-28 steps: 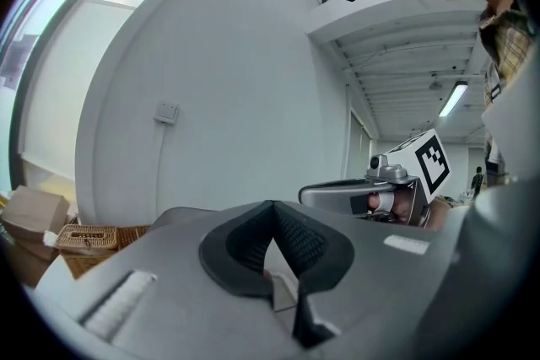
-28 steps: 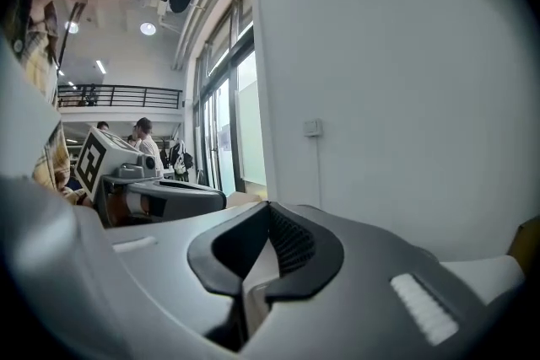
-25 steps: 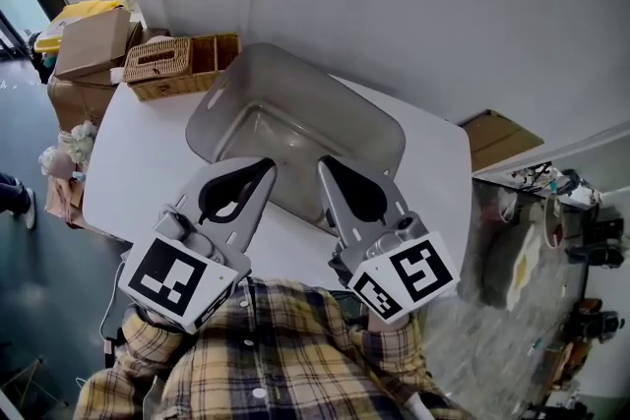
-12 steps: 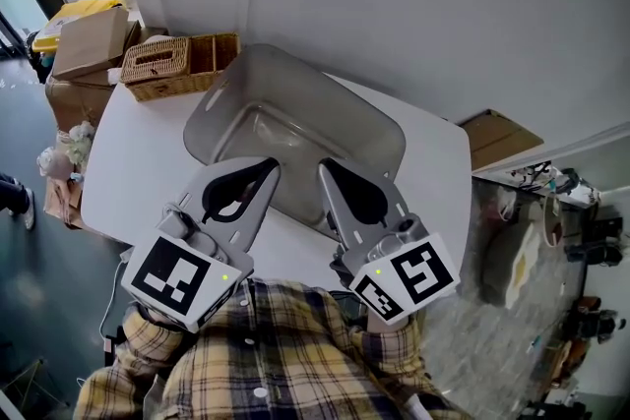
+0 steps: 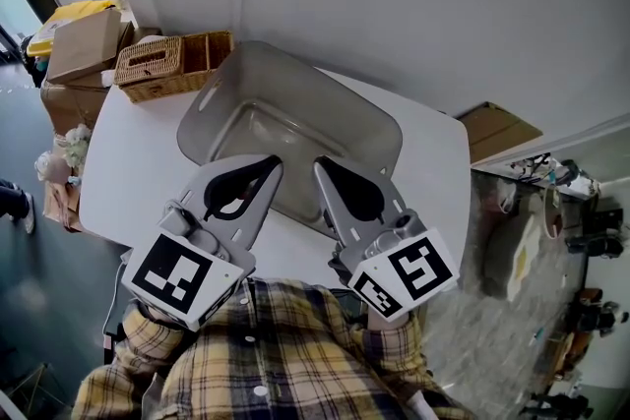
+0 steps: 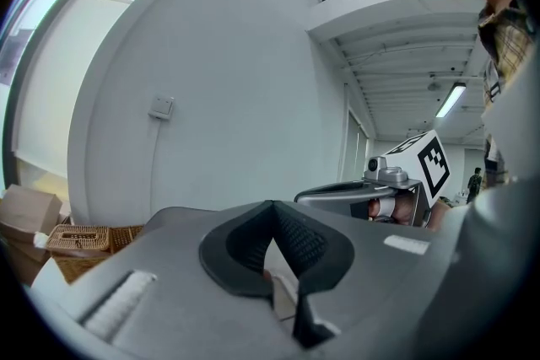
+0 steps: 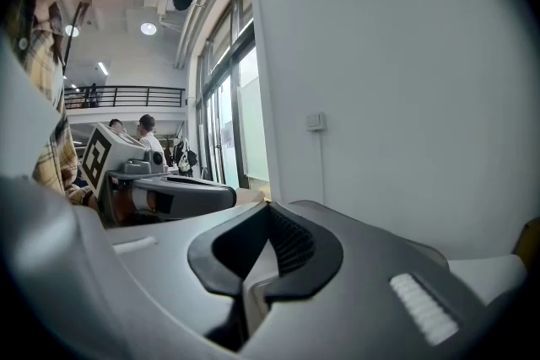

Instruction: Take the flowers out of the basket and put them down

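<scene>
**A:** How are the jaws?

**B:** The left gripper (image 5: 273, 161) is pressed together at the tips with nothing between them. The right gripper (image 5: 320, 163) is the same. Both hang over the tub (image 5: 385, 129) and hide its near rim.

**A:** And the basket?

**B:** The basket (image 5: 148, 64) is at ten o'clock from them, at the far corner of the table (image 5: 133, 177), by the wall. I can't make out any flowers: a lid covers one half and the open half is too small to read.

**A:** The table's near edge?

**B:** Hidden at six o'clock under the shirt (image 5: 266, 359).

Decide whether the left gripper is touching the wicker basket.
Apart. The head view shows bare white table between the left gripper and the wicker basket.
</scene>
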Motion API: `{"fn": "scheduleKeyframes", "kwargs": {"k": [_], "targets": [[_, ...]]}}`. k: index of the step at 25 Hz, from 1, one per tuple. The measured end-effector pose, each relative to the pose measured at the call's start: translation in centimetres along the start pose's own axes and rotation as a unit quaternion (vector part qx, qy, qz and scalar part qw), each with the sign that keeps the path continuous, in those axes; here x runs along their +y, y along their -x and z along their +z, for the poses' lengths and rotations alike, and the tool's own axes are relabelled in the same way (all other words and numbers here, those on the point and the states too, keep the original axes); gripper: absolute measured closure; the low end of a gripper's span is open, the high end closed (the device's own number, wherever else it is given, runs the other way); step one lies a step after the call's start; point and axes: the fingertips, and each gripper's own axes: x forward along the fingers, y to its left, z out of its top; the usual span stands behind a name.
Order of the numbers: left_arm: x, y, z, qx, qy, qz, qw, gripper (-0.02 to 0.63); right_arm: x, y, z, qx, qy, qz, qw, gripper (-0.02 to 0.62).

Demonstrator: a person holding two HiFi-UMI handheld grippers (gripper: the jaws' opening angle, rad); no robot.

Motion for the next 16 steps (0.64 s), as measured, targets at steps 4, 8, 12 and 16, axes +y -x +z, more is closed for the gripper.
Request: {"fn": "scheduleKeyframes", "kwargs": {"k": [4,8,12,16], "targets": [[-0.3,0.1,0.0,0.0,0.001,-0.009,1.0,0.592,0.2,-0.1,-0.1,0.002,0.001,-0.001,1.0,0.591],[-0.6,0.1,0.2,0.008,-0.008,-0.024,0.9996,0.594,0.4,-0.1,-0.1,0.003,-0.001,0.001,1.0,0.591],[-0.8,0.1,0.6,0.014,-0.009,-0.044,0.9989,0.594,0.3,0.0,0.2,0.001,-0.002,0.001,1.0,0.591],[-0.3,0.1,1.7,0.019,-0.022,-0.061,0.9977,0.594,0.1,0.1,0.6,0.0,0.004,0.0,1.0,0.591]]}}
